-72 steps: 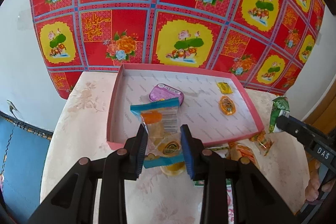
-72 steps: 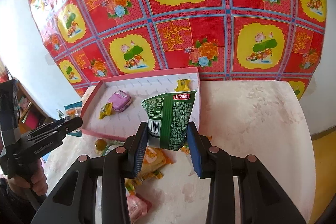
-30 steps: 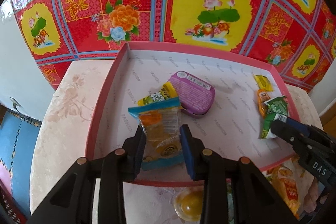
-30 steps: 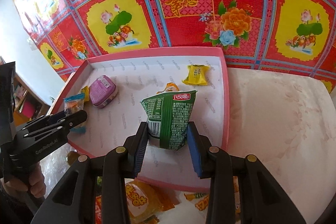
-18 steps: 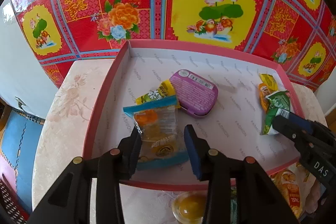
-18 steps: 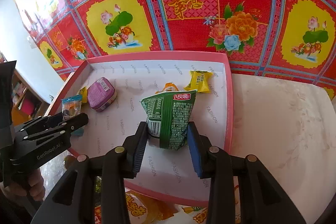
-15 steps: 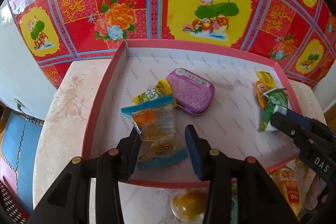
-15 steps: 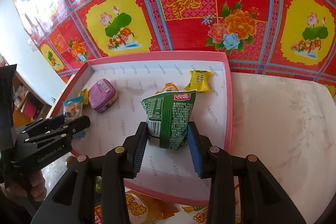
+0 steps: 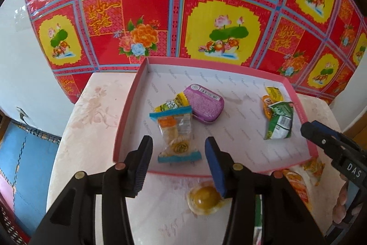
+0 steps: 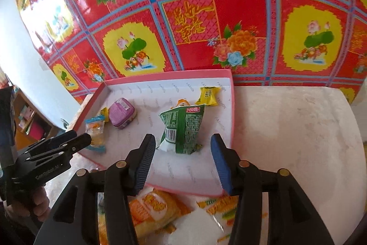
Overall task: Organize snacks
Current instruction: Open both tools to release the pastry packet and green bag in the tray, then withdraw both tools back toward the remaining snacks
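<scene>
A pink tray (image 9: 128, 114) (image 10: 230, 111) sits on the pale table. My left gripper (image 9: 179, 150) is open; the clear blue-edged snack packet (image 9: 176, 134) lies loose in the tray between its fingers, and shows in the right wrist view (image 10: 95, 128). My right gripper (image 10: 182, 150) is open; the green snack bag (image 10: 183, 128) rests in the tray just ahead of it, and shows in the left wrist view (image 9: 278, 123). A purple tin (image 9: 203, 103) (image 10: 121, 113), a yellow candy (image 10: 207, 95) and an orange packet (image 9: 267, 105) also lie in the tray.
Outside the tray's near edge lie a round yellow jelly cup (image 9: 204, 199), an orange snack bag (image 10: 149, 210) and other wrappers (image 10: 220, 203). A red floral cloth (image 9: 183, 15) hangs behind the table. The table's right half (image 10: 298, 130) is bare marble.
Both grippers have opened and let go: the blue-edged packet and the green bag now lie in the tray. Both grippers have drawn back slightly.
</scene>
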The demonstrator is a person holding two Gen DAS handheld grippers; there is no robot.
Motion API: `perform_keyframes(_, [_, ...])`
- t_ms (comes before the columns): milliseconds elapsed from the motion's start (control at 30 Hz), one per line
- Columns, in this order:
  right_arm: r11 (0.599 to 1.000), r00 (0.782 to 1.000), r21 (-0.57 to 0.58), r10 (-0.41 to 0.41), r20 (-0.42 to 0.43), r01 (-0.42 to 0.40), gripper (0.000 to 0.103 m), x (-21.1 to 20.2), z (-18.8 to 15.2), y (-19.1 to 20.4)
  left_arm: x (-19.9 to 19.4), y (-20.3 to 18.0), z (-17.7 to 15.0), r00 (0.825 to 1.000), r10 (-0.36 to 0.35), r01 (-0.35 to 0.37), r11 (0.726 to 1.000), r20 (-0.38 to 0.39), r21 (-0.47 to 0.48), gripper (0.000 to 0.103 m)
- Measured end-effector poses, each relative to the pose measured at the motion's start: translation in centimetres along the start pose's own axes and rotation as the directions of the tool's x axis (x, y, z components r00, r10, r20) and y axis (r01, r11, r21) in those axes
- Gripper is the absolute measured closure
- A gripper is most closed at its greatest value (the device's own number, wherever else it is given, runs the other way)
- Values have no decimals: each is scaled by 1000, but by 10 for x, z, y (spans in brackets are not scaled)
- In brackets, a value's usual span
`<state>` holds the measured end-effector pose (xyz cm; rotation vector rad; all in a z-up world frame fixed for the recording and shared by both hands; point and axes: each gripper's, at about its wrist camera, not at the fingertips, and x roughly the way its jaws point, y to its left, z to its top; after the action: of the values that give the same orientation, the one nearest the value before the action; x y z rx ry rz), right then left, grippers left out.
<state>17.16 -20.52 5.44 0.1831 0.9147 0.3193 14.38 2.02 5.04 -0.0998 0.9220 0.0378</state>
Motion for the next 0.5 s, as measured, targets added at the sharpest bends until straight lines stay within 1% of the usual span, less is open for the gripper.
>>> perform_keyframes(133, [1000,1000,8,6,10,-7,52,-13,-8,0,-7,4,-7,1000,-26,26,1000,-4,-16,53])
perform_keyframes(367, [1000,1000,22,11,-6,-10,52,-28,-30,0,-14,4,-22,999,-43,43,999,-12,-12,53])
perform_keyframes(500, [999,1000,33,9,-6,-9,52,-35,-40,-3,-11,0,-30,999,-46,45,999,-24,-4,53])
